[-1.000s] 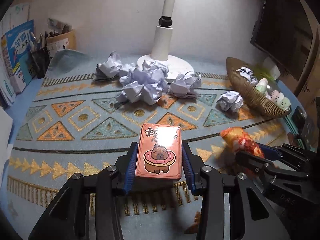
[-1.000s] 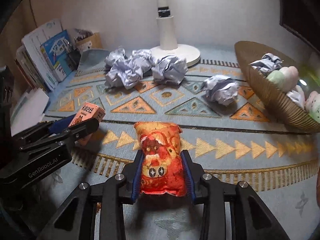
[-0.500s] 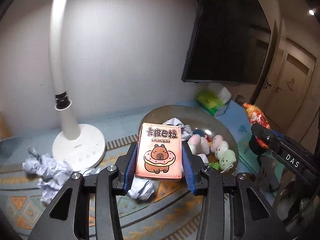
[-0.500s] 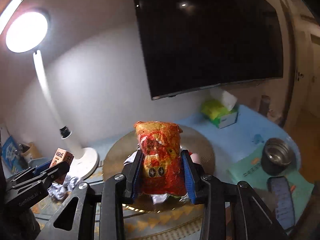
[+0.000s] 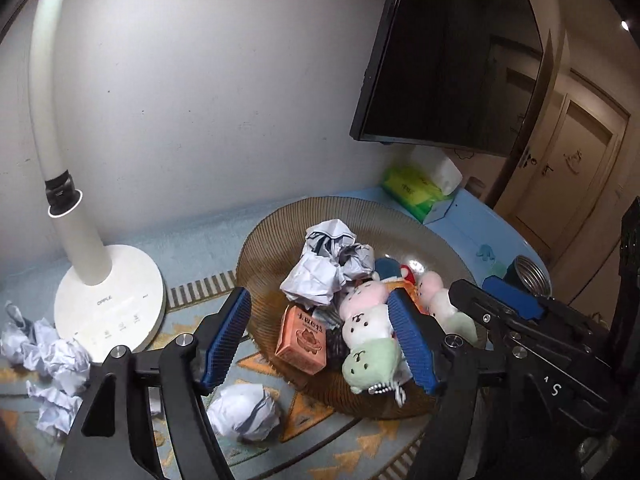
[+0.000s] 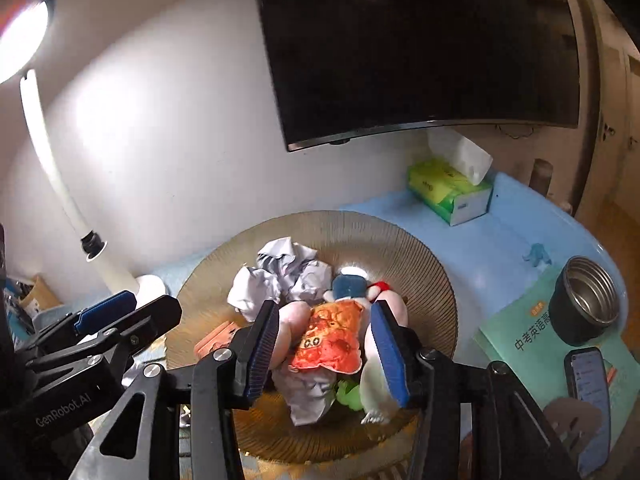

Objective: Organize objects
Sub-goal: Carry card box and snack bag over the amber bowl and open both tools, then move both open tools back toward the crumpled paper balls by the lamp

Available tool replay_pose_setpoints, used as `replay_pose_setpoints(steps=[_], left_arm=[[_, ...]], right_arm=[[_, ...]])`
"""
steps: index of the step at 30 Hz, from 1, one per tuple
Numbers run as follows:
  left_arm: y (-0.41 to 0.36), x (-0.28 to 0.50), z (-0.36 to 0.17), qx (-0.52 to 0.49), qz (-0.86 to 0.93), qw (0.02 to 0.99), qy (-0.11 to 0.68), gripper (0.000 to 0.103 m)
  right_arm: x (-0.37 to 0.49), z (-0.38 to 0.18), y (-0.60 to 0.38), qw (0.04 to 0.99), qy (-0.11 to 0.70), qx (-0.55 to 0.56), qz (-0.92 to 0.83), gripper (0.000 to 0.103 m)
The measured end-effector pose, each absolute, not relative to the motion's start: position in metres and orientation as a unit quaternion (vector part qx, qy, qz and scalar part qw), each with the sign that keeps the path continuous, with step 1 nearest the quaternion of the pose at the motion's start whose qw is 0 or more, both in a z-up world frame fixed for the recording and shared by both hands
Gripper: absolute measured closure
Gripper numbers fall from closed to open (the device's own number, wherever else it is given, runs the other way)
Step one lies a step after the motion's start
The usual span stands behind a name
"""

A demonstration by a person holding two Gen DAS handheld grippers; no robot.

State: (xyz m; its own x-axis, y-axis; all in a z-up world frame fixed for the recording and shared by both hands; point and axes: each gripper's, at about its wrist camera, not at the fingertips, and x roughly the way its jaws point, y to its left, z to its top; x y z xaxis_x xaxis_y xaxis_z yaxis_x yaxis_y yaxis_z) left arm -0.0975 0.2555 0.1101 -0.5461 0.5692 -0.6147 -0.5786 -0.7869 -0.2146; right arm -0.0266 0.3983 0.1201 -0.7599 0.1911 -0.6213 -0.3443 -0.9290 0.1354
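both hand-held grippers hang over the bowl [image 5: 256,248] with jaws spread and nothing between them: the left hand-held gripper [image 5: 320,336] above the near-left rim, the right hand-held gripper [image 6: 324,344] over the middle. the box [image 5: 302,340] lies tilted inside the bowl at its near-left side, leaning against the plush toys [image 5: 370,332]; the snack bag [image 6: 330,338] lies on top of the pile in the centre. this looks like the release step of dropping items in.

to finish it well, lift both tools straight up and away from each other, since they sit close together and could knock. keep the blue pads clear of the plush toys and their bead chain, which could snag. the paper ball [image 5: 244,410] on the mat [image 5: 176,316], just near the bowl, seems the easiest next pick; more paper [image 5: 52,364] lies to the left by the lamp [image 5: 108,304].

the box is pink-orange card with a round animal print, rigid and flat. the bag is red-orange, puffy and crinkled, with two dark eyes printed near its bottom. the bowl is wide, shallow, ribbed amber glass, already crowded.
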Motion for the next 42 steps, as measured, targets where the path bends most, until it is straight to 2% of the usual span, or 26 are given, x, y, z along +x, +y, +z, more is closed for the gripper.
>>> replay_pose_setpoints(steps=[7,8,9,11,15,19,22,26,34,42], left_arm=[[0.182,-0.06,0.128,-0.34,0.891,0.3,-0.003,0.034],[0.167,-0.054,0.132,-0.338,0.896,0.287,-0.001,0.034],[0.151,-0.048,0.135,-0.335,0.901,0.275,-0.002,0.034],[0.118,-0.038,0.142,-0.33,0.912,0.243,-0.009,0.033],[0.058,-0.019,0.135,-0.328,0.93,0.166,-0.027,0.028],[0.016,-0.012,0.094,-0.366,0.92,0.118,-0.071,0.028],[0.008,-0.014,0.06,-0.396,0.908,0.1,-0.092,0.028],[0.014,-0.019,0.03,-0.405,0.907,0.083,-0.08,0.028],[0.011,-0.027,0.002,-0.403,0.906,0.063,-0.112,0.029],[0.016,-0.026,0.003,-0.401,0.907,0.079,-0.103,0.028]], right_arm=[[0.0,0.131,0.353,0.079,0.104,-0.307,0.943,0.056],[0.004,0.132,0.343,0.07,0.1,-0.306,0.944,0.052],[0.008,0.133,0.335,0.06,0.098,-0.303,0.946,0.041],[0.015,0.134,0.318,0.037,0.098,-0.293,0.95,0.031],[0.014,0.119,0.283,-0.008,0.085,-0.308,0.948,0.03],[-0.003,0.082,0.255,-0.039,0.088,-0.355,0.93,0.03],[-0.011,0.054,0.238,-0.048,0.079,-0.379,0.921,0.03],[-0.015,0.022,0.227,-0.054,0.071,-0.4,0.912,0.03],[-0.021,0.004,0.24,-0.04,0.092,-0.412,0.906,0.03],[-0.019,0.006,0.24,-0.033,0.09,-0.404,0.91,0.018]])
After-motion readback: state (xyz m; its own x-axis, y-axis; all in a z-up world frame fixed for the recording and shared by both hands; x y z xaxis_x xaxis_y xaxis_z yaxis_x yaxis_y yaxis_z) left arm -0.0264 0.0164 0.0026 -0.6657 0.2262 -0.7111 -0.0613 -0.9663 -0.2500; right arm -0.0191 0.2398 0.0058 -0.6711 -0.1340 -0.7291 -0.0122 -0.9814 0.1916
